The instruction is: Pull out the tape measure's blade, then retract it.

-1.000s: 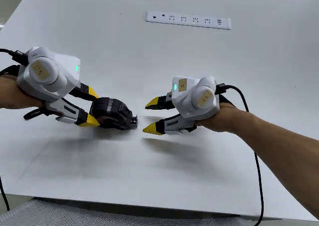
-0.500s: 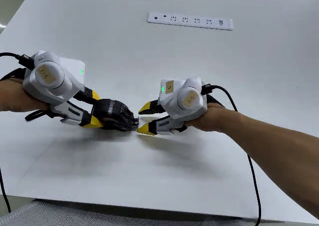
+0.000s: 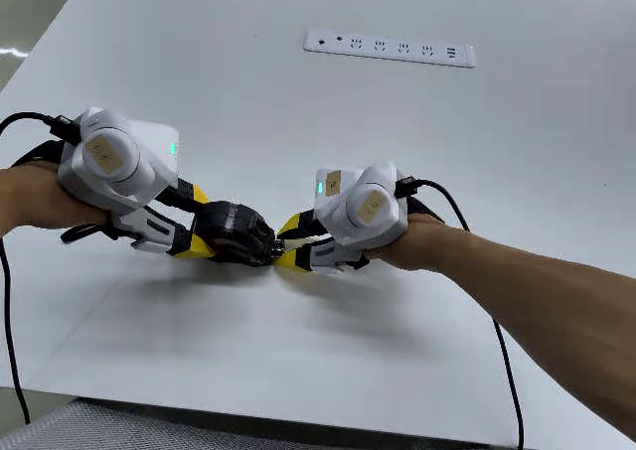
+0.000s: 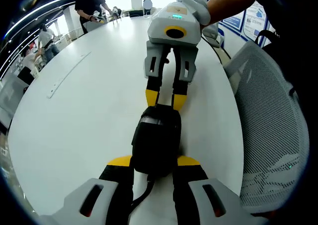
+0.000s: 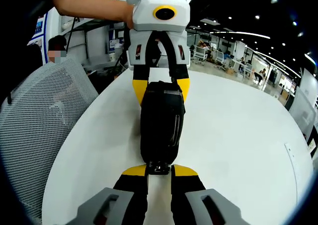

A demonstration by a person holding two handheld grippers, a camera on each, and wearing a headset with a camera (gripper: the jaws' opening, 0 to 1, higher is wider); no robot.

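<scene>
A black tape measure (image 3: pixel 234 233) rests on the white table (image 3: pixel 298 351), its case clamped between the yellow-tipped jaws of my left gripper (image 3: pixel 197 222). In the left gripper view the case (image 4: pixel 156 140) fills the gap of that gripper (image 4: pixel 154 160). My right gripper (image 3: pixel 288 241) faces it head-on from the right, its tips pinched on the small metal end hook (image 5: pixel 158 168) at the case's mouth. The right gripper view has the hook held by the right gripper (image 5: pixel 159 170), with the case (image 5: pixel 160 118) and the left gripper (image 5: pixel 161 87) beyond. No blade length shows outside the case.
A white power strip (image 3: pixel 390 48) lies at the far side of the table. A grey mesh chair (image 4: pixel 268 135) stands at the near table edge. A black cable (image 3: pixel 502 351) trails from the right gripper along the person's arm.
The right gripper has moved left to the tape measure's mouth and its jaws have narrowed onto the end hook. The left gripper and the case have held nearly still.
</scene>
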